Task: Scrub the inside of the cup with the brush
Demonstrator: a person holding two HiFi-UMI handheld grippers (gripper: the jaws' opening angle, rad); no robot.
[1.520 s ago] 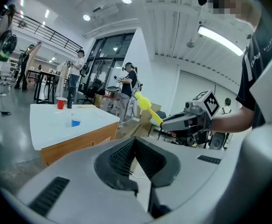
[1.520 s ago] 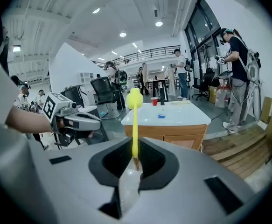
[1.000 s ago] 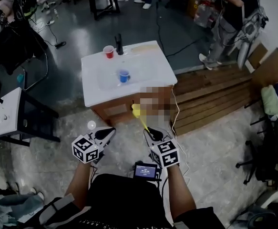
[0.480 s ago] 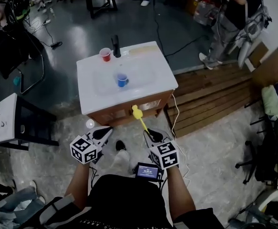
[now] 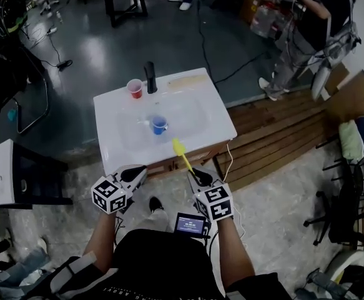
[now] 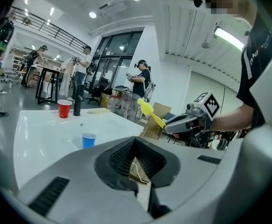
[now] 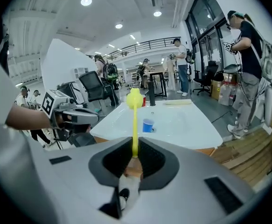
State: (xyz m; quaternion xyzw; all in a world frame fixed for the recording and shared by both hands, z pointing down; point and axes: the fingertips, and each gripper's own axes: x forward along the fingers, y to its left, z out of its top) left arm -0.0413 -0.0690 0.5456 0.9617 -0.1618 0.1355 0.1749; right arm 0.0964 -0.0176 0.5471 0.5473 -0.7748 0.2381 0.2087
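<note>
Clamping yellow brush (image 5: 180,154), right claw (image 5: 198,175)

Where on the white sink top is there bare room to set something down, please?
The left strip of the sink top, between its edge and the basin, is bare, and so is the right strip beyond the blue cup. The back edge is crowded: red cup, black faucet and a pale flat thing line it.

Big open workshop space

Shiny dark floor (image 5: 107,36), wooden decking (image 5: 281,130) on the right, tall windows (image 7: 205,27), round ceiling lights (image 7: 86,2).
</note>
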